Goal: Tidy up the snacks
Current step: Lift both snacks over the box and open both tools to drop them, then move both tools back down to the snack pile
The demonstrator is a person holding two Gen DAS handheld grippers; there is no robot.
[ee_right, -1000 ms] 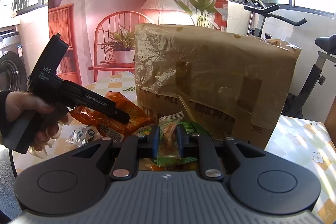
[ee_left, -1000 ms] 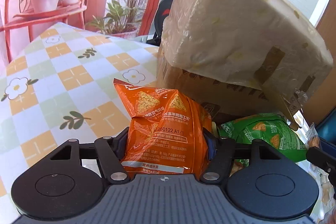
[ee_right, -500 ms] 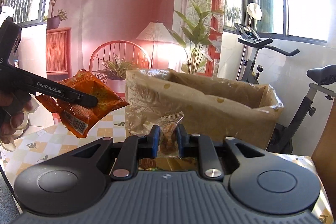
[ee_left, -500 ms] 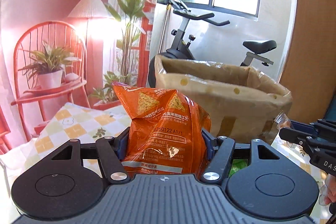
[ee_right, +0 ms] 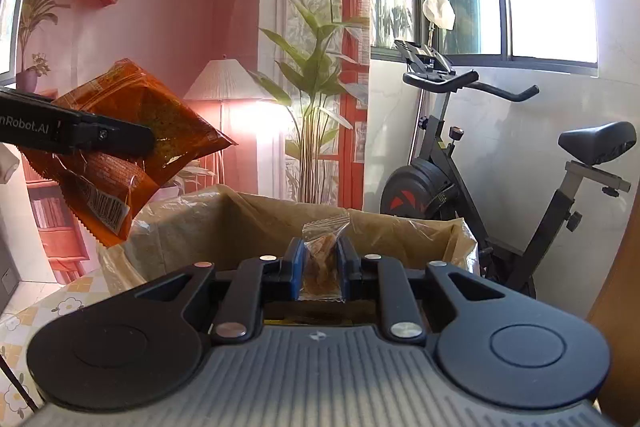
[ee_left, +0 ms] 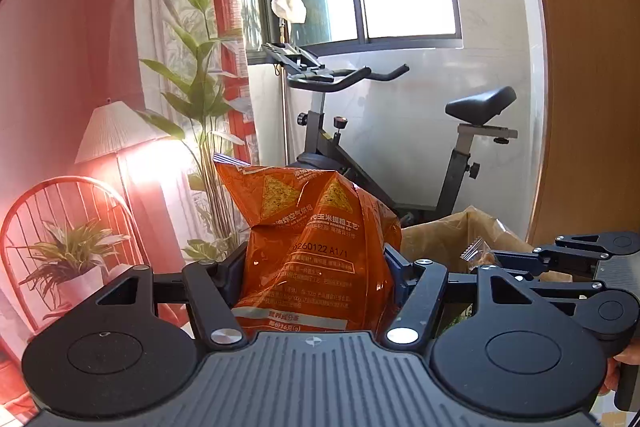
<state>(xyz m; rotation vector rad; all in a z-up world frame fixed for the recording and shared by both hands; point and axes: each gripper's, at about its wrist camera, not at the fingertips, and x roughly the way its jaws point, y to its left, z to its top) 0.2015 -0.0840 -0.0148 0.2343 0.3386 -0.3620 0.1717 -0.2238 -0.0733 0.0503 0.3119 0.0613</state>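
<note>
My left gripper (ee_left: 314, 263) is shut on an orange chip bag (ee_left: 316, 247) and holds it high in the air. The same bag (ee_right: 120, 155) shows in the right wrist view at upper left, pinched in the left gripper above the box's left side. My right gripper (ee_right: 322, 269) is shut on a small clear snack packet (ee_right: 322, 263) just above the near rim of the open cardboard box (ee_right: 256, 219) lined with brown plastic. In the left wrist view the box's rim (ee_left: 444, 239) sits low at right, with the right gripper (ee_left: 500, 259) and its packet (ee_left: 478, 255) over it.
An exercise bike (ee_right: 460, 163) stands behind the box by the window. A lamp (ee_right: 226, 83), tall plant (ee_right: 320, 75) and red chair with a potted plant (ee_left: 72, 251) are at the back left. The checked tablecloth (ee_right: 48, 307) shows at lower left. A wooden panel (ee_left: 592, 67) is on the right.
Both grippers have risen with their snacks: the box dropped from filling the views to low in them, and its open top now shows. The orange bag went up and left of the right gripper.
</note>
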